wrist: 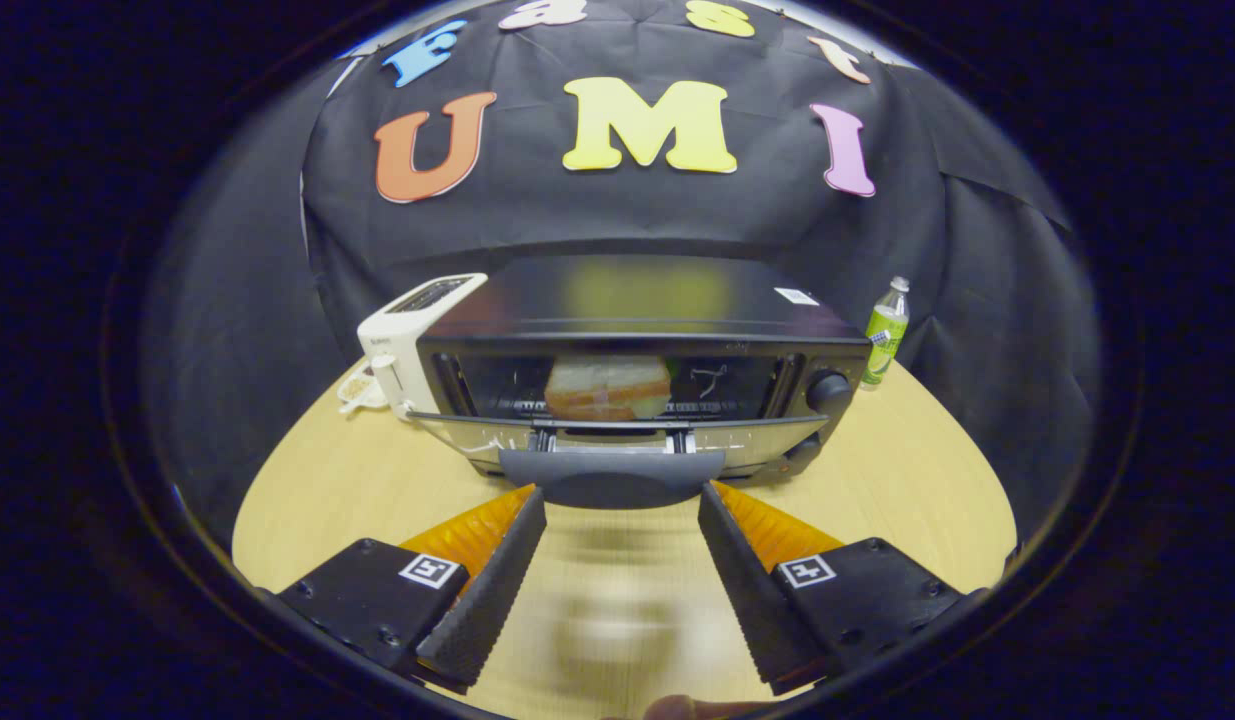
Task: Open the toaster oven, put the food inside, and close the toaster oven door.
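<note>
Closing door (pixel 611 452) at frame centre: gripper (pixel 622 497) fingers spread empty under handle (pixel 611 477); lifting evenly, sandwich (pixel 607 388) inside.

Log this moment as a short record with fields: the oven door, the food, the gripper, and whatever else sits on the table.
oven: black toaster oven on the wooden table
door: door folded down and open, its handle just ahead of the fingertips
food: sandwich on the rack inside the oven
gripper: gripper open, fingers spread to either side of the handle, holding nothing
beside oven: white toaster on one side, green-labelled bottle on the other
task left: closing the door
</note>
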Tool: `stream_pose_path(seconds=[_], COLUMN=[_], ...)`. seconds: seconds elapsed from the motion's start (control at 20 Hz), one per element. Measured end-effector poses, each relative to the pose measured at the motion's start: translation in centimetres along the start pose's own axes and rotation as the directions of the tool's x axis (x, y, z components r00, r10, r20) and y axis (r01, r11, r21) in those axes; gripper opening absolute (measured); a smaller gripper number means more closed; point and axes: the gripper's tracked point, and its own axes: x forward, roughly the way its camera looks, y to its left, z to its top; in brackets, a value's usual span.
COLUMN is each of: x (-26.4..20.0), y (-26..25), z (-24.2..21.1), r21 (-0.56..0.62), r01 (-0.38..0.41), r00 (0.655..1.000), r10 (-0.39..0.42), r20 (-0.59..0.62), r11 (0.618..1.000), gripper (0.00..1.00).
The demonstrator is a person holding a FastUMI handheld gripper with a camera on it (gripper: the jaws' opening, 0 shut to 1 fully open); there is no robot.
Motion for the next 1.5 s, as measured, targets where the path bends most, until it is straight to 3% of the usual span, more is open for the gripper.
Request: stream_pose_path(seconds=[0.3, 0.55, 0.75, 1.15, 1.5], x=[-5.3, -13.9, -20.6, -30.2, -33.4], y=[-1.1, -1.5, -2.6, -2.6, -3.1], z=[7.5, 13.8, 17.0, 18.6, 18.3], r21=[0.005, 0.064, 0.098, 0.085, 0.045], r01=[-0.008, -0.051, -0.043, -0.042, -0.032], r00=[0.991, 0.964, 0.936, 0.902, 0.886], r10=[0.008, 0.032, 0.006, 0.001, 0.007], r20=[0.132, 0.263, 0.351, 0.431, 0.464], r11=[1.000, 0.997, 0.994, 0.996, 0.998], gripper=[1.00, 1.00, 1.00, 1.00, 1.00])
